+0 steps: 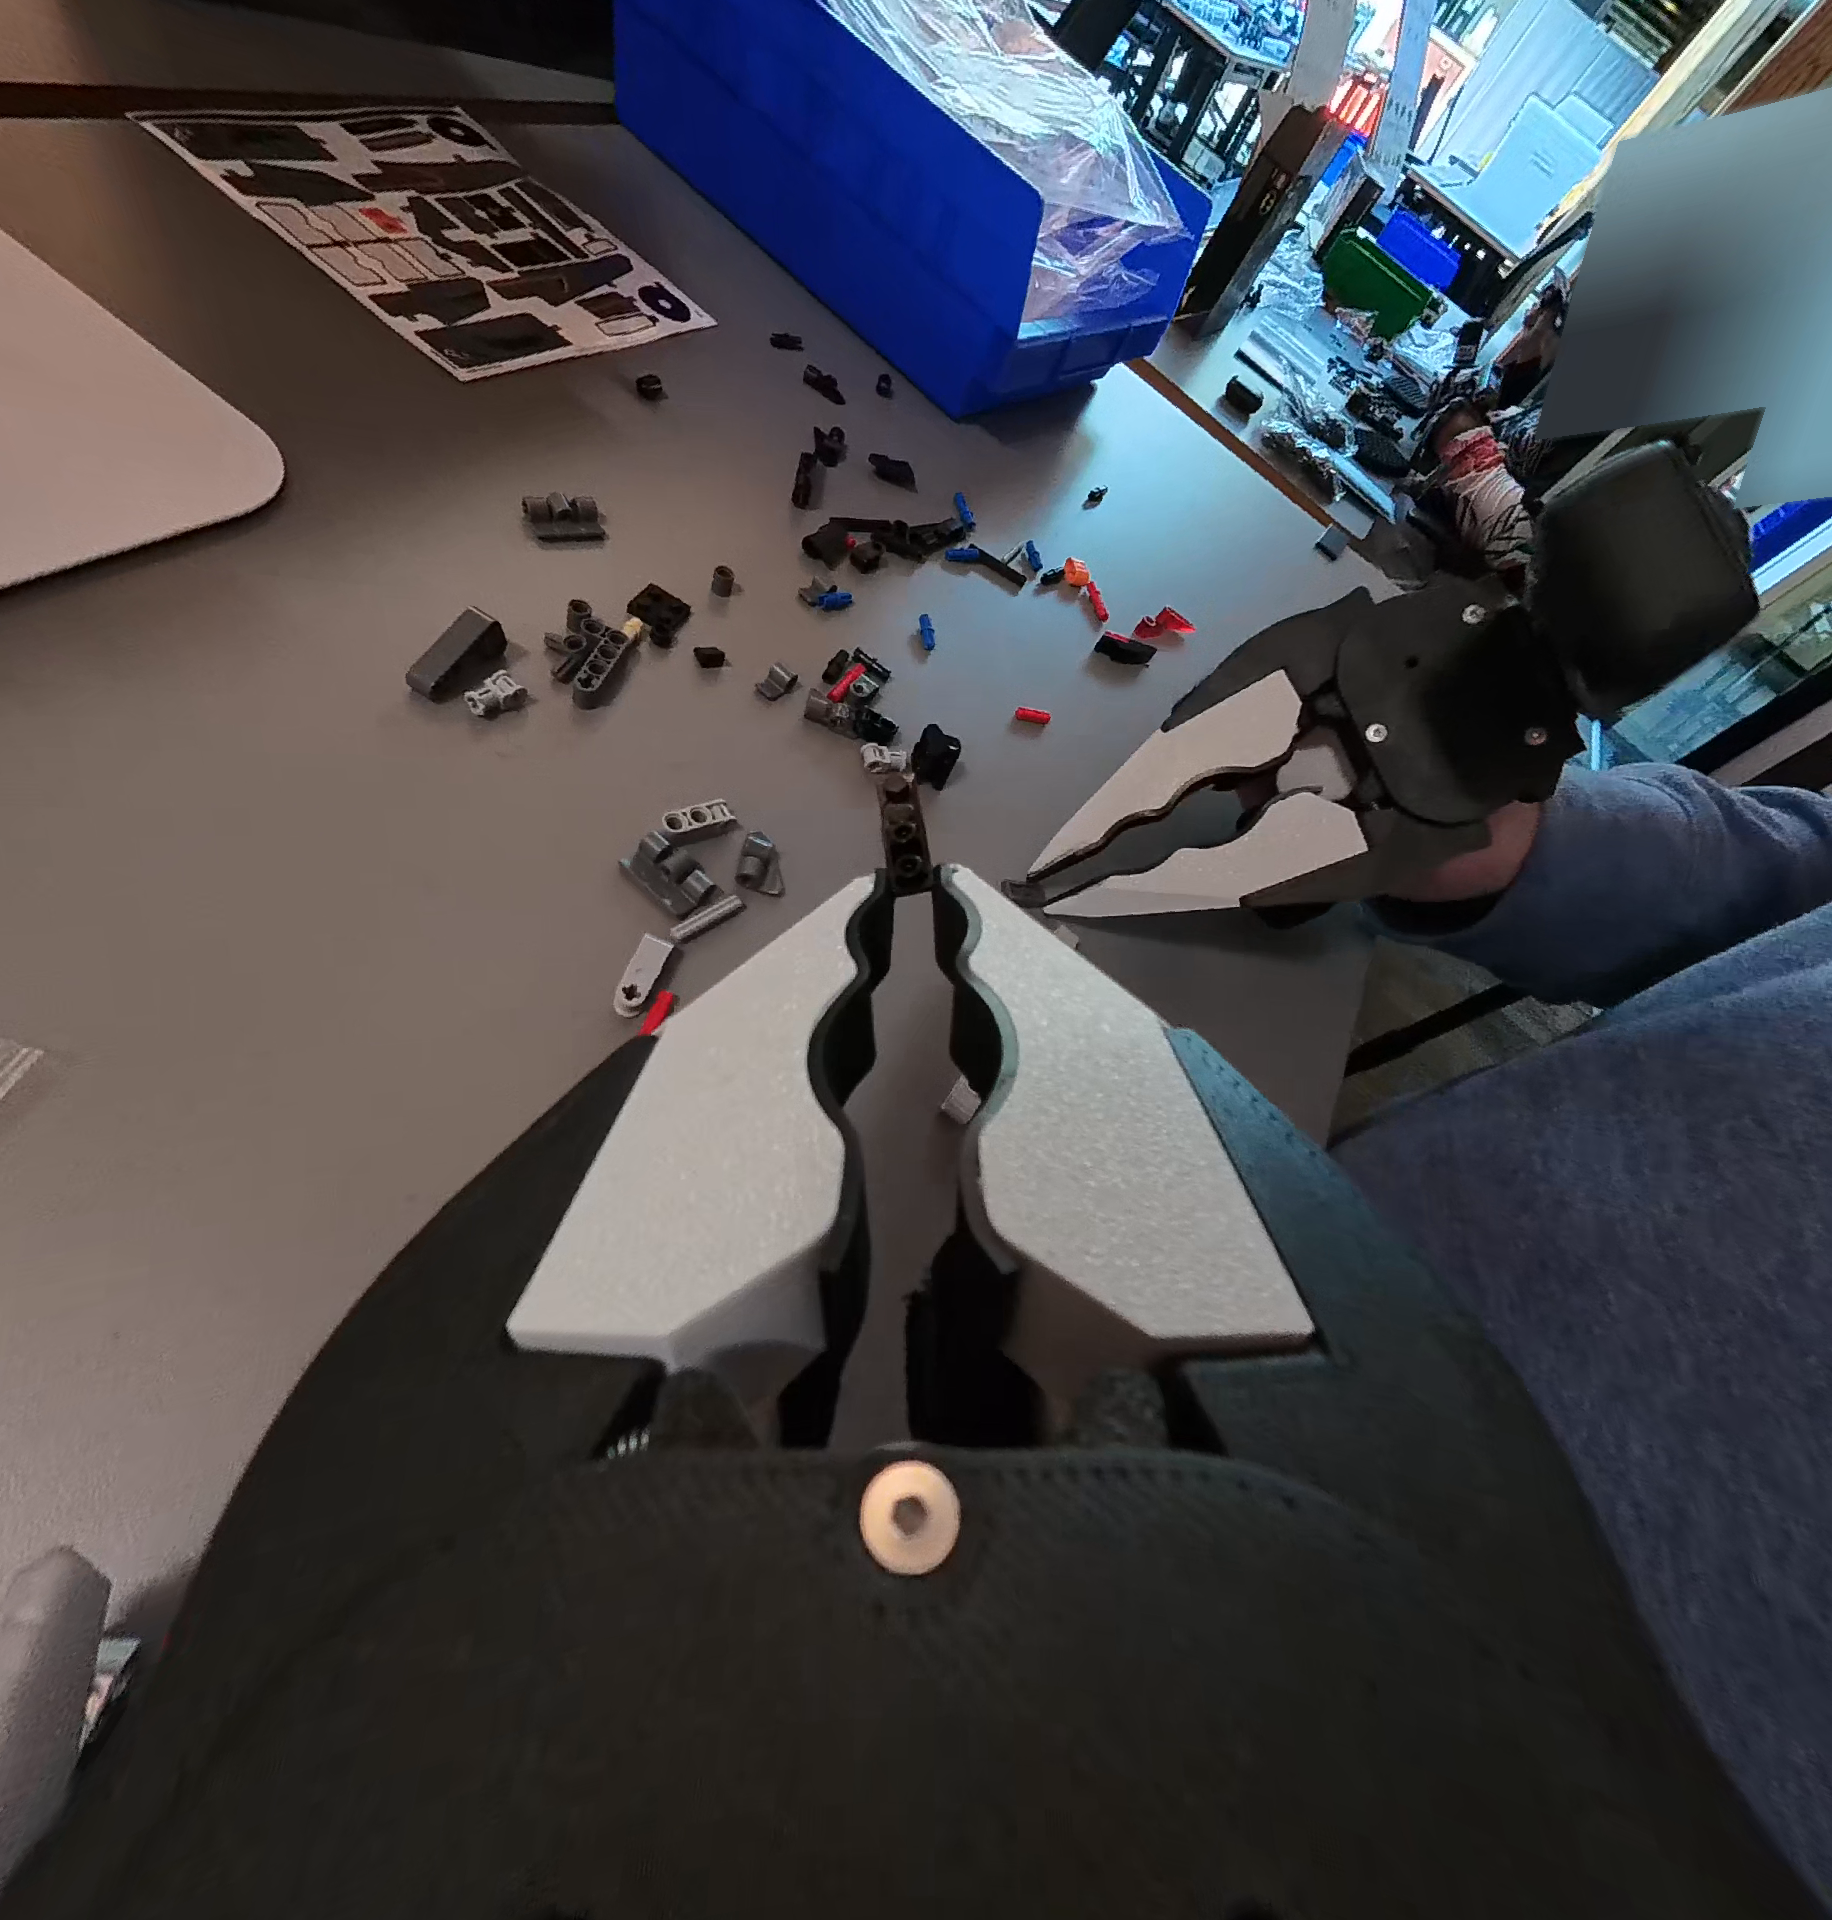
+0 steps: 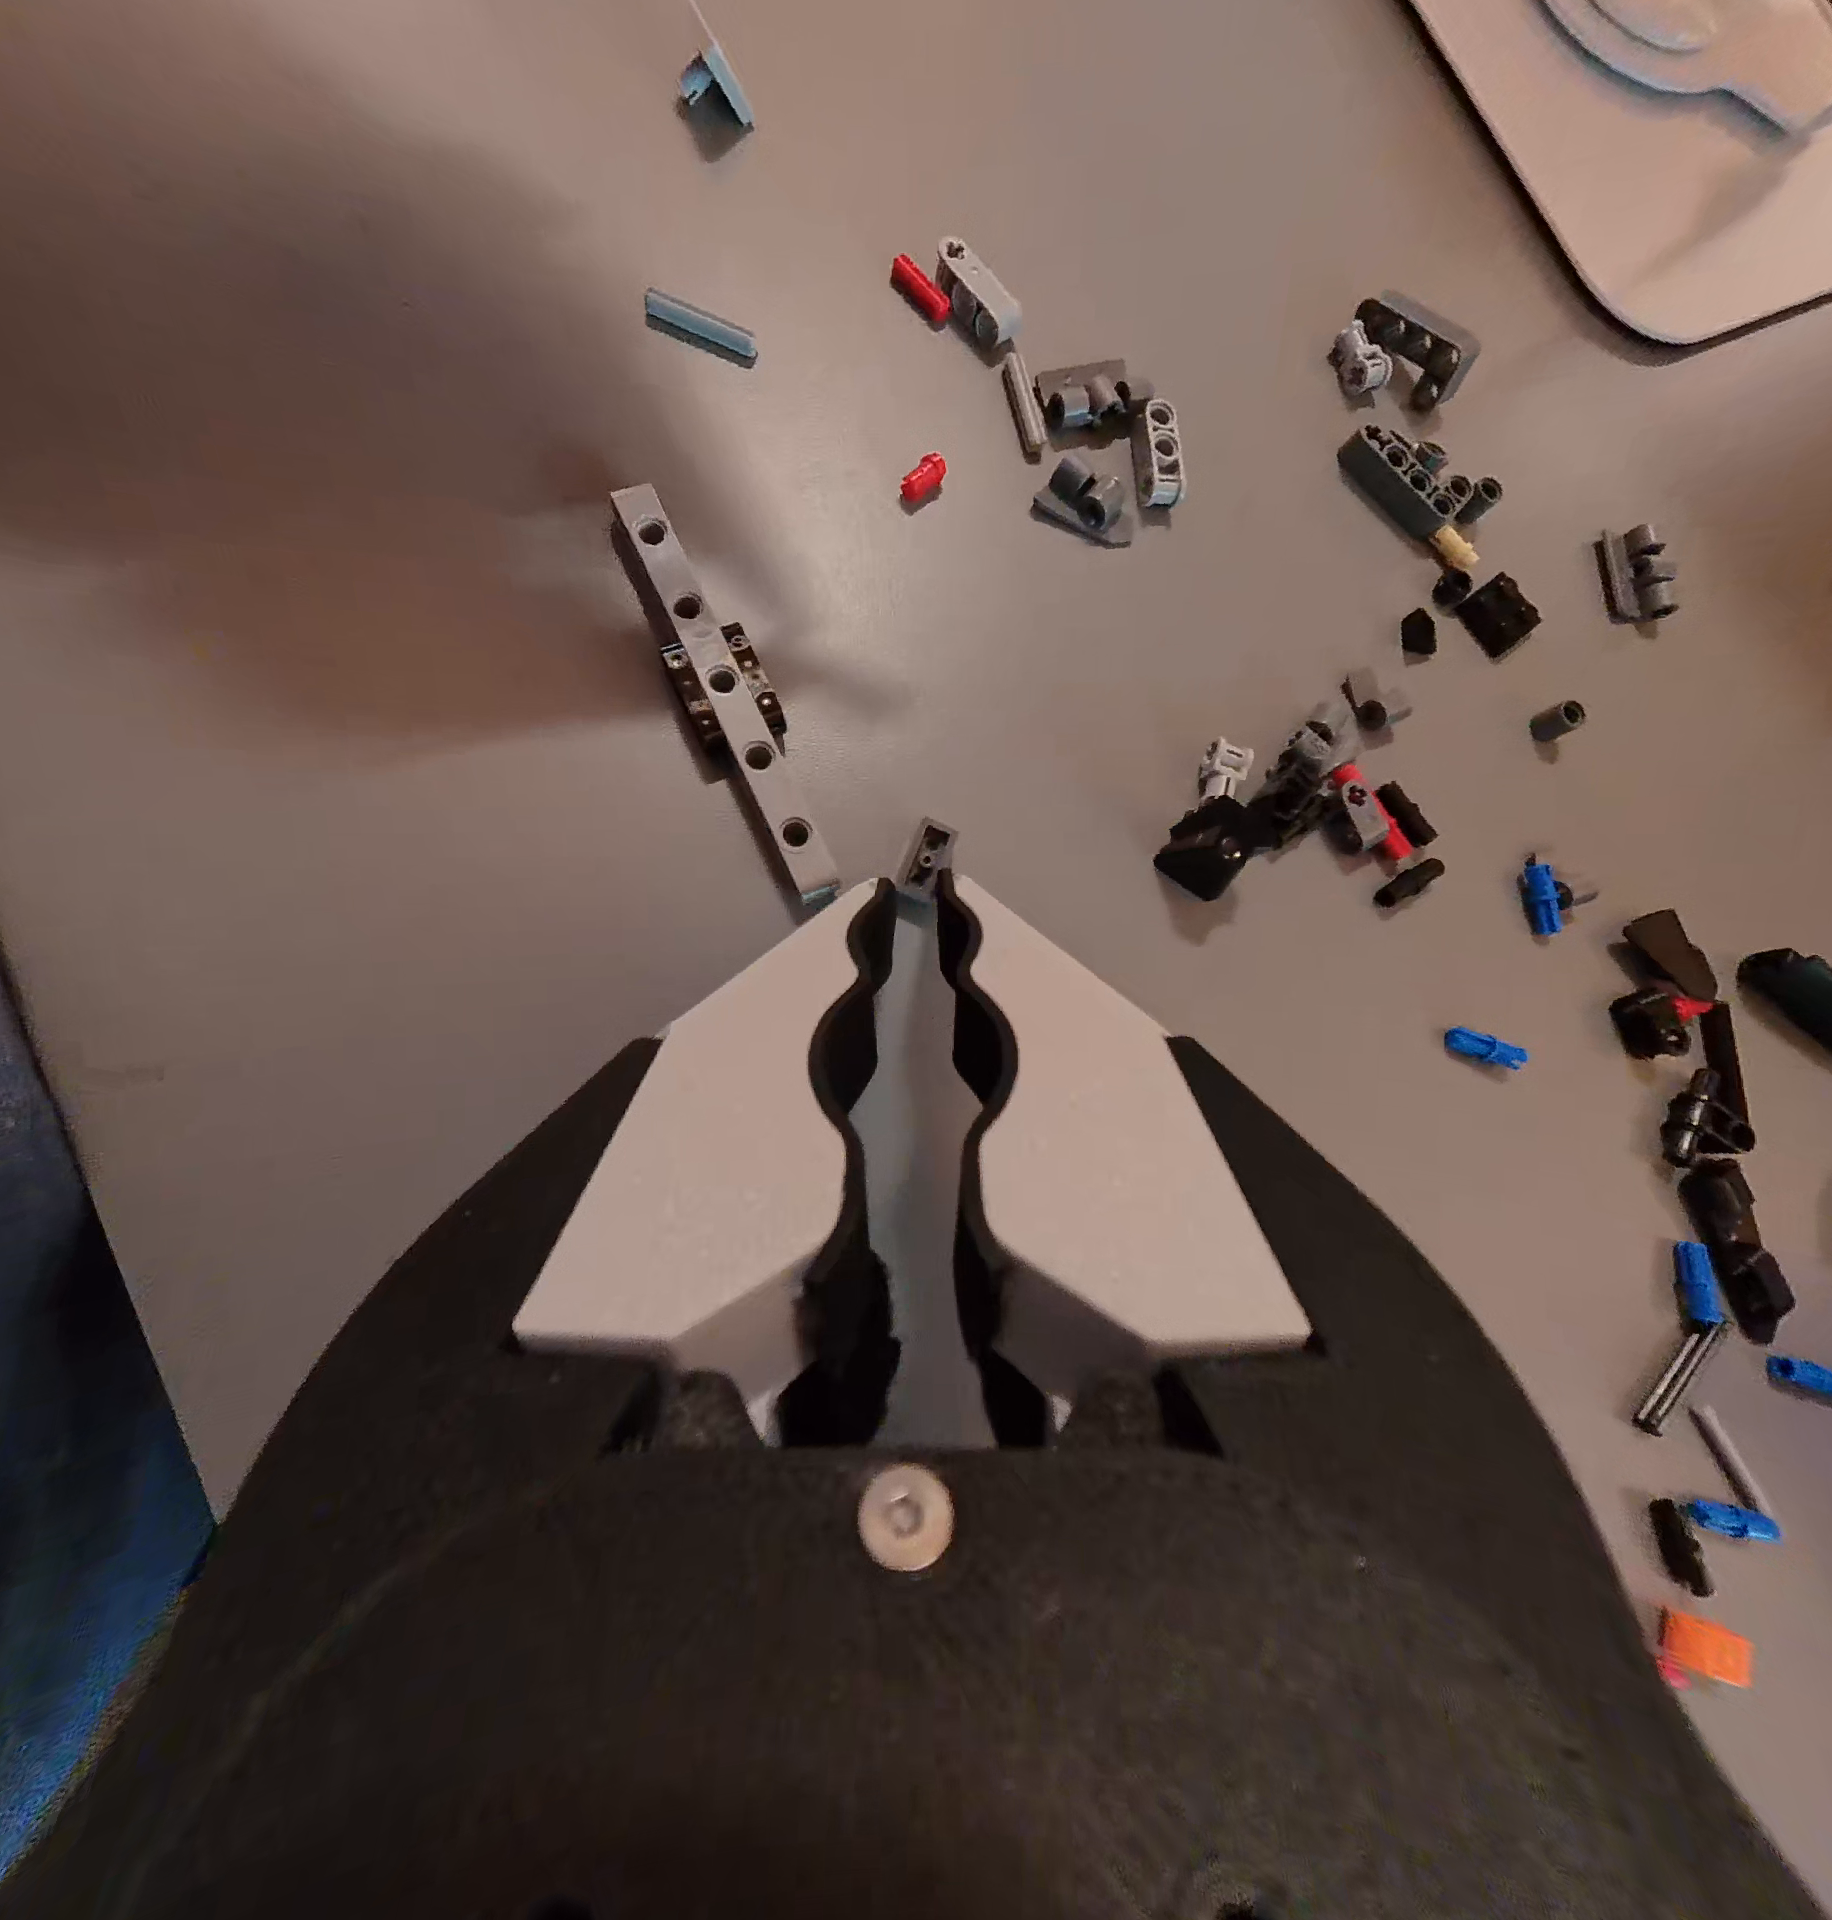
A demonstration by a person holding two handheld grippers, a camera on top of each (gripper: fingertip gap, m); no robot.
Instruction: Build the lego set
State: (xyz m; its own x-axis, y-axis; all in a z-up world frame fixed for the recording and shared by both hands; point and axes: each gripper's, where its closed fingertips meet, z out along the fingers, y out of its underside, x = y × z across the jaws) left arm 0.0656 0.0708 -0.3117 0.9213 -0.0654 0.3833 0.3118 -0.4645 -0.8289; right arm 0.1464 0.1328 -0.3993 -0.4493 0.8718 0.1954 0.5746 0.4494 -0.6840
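Left gripper (image 1: 907,883): jaws clamped on black lego piece (image 1: 904,831).
Right gripper (image 2: 917,883): jaws pinching small grey piece (image 2: 927,854).
Grey beam (image 2: 720,686): left of right jaws, on surface (image 2: 372,883).

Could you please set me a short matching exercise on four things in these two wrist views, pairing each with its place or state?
Things:
1. left gripper
2. right gripper
3. long grey beam
4. sticker sheet

Places or states:
A. lying flat beside the blue bin
B. shut on a small grey piece
C. on the table, black piece attached
D. shut on a black piece

Pairs: 1-D, 2-B, 3-C, 4-A
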